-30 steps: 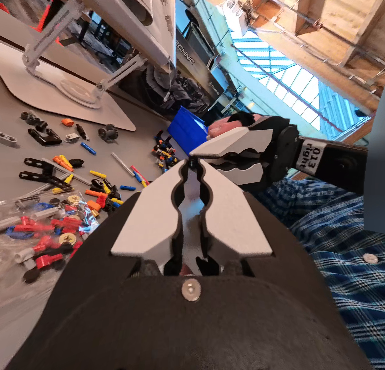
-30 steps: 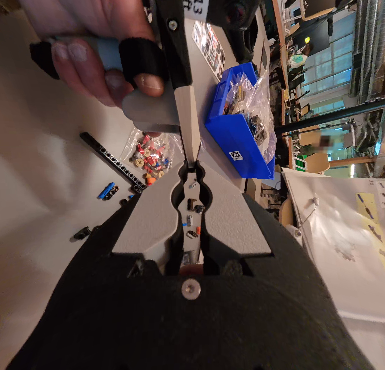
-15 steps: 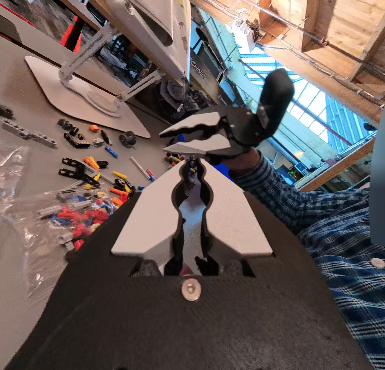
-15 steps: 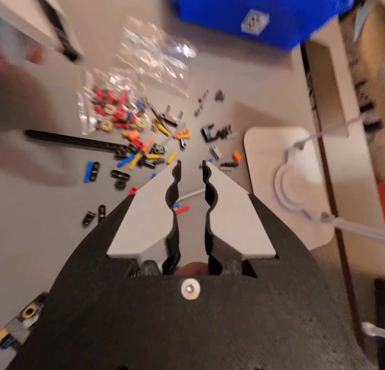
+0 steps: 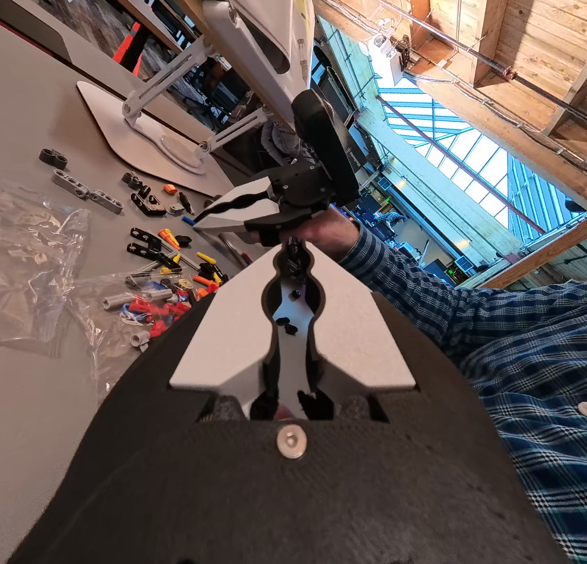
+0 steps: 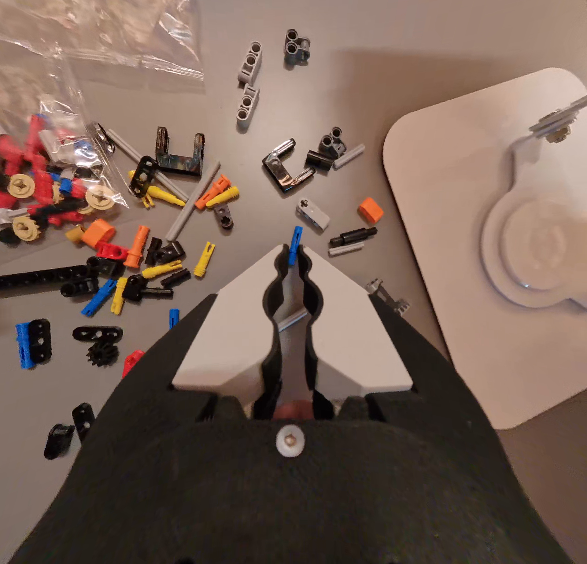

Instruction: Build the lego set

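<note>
Loose Lego Technic pieces lie spread on the grey table [image 6: 317, 15]. My right gripper [image 6: 293, 250] is down at the table, its jaws closed around a small blue pin [image 6: 297, 236] whose end sticks out past the tips. It also shows in the left wrist view [image 5: 198, 224], held by a hand, tips at the blue pin [image 5: 188, 220]. My left gripper [image 5: 293, 248] hovers above the table, tilted up, jaws nearly together on a small dark piece [image 5: 293, 259] that is hard to make out.
A white stand base [image 6: 476, 231] lies right of the pieces. A clear bag of red and tan parts [image 6: 38, 174] and a long black beam [image 6: 41, 277] lie left. Grey beams [image 6: 249, 82] lie farther out. A plaid sleeve [image 5: 444, 310] crosses the right. Spacing between my two grippers at the tips: around 20 cm.
The right gripper left the left gripper's tips, swung down over the table, opened, then closed around the blue pin. The left gripper stayed shut and tilted a little.
</note>
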A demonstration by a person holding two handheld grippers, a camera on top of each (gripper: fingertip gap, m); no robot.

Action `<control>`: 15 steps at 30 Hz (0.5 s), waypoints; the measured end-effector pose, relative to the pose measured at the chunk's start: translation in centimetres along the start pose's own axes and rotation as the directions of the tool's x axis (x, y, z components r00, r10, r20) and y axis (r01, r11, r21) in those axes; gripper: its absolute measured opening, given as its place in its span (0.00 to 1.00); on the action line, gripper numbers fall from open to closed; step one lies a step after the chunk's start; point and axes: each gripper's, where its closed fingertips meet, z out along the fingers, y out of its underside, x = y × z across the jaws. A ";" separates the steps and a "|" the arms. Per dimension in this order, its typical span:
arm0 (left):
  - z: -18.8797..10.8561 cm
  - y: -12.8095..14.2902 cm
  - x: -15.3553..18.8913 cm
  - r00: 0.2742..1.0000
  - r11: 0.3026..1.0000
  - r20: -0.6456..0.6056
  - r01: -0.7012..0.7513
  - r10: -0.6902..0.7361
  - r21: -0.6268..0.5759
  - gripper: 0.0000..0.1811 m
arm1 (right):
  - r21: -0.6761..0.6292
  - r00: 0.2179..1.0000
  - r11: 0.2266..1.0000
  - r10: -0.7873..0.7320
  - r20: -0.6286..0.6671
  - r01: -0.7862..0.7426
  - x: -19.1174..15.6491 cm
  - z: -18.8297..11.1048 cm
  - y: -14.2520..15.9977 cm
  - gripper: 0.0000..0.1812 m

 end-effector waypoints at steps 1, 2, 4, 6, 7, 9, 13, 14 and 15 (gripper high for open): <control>0.0 0.0 0.0 1.000 1.000 -0.003 0.003 -0.003 0.000 0.03 | 0.004 1.000 1.000 0.001 0.008 -0.001 0.0 0.0 0.0 0.01; 0.0 0.0 0.0 1.000 1.000 -0.005 0.005 -0.005 0.000 0.03 | 0.009 1.000 1.000 -0.008 0.017 0.008 0.0 0.0 0.0 0.01; 0.0 0.1 0.0 1.000 1.000 -0.002 0.003 -0.003 -0.003 0.03 | 0.018 0.999 1.000 -0.013 0.039 0.012 -0.2 -0.1 0.1 0.01; 0.0 0.1 0.0 1.000 1.000 0.003 0.000 0.000 -0.007 0.02 | 0.035 0.996 0.998 -0.057 0.070 0.055 -1.0 -0.7 0.2 0.01; 0.0 0.2 -0.1 1.000 1.000 0.007 -0.003 0.003 -0.013 0.02 | 0.040 0.992 0.996 -0.088 0.090 0.085 -1.6 -1.2 0.4 0.01; 0.1 0.3 -0.2 1.000 0.999 0.019 -0.018 0.018 -0.028 0.02 | 0.058 0.980 0.986 -0.162 0.115 0.156 -3.0 -2.5 0.7 0.01; 0.3 0.6 -0.2 0.998 0.998 0.033 -0.044 0.046 -0.047 0.02 | 0.076 0.953 0.971 -0.239 0.186 0.228 -6.6 -6.3 2.2 0.01; 0.3 0.7 -0.2 0.998 0.997 0.036 -0.051 0.053 -0.056 0.03 | 0.070 0.950 0.972 -0.235 0.207 0.225 -7.5 -7.3 2.8 0.01; 0.4 0.9 -0.2 0.998 0.997 0.036 -0.054 0.056 -0.061 0.03 | 0.061 0.945 0.973 -0.230 0.233 0.221 -8.6 -8.1 3.4 0.01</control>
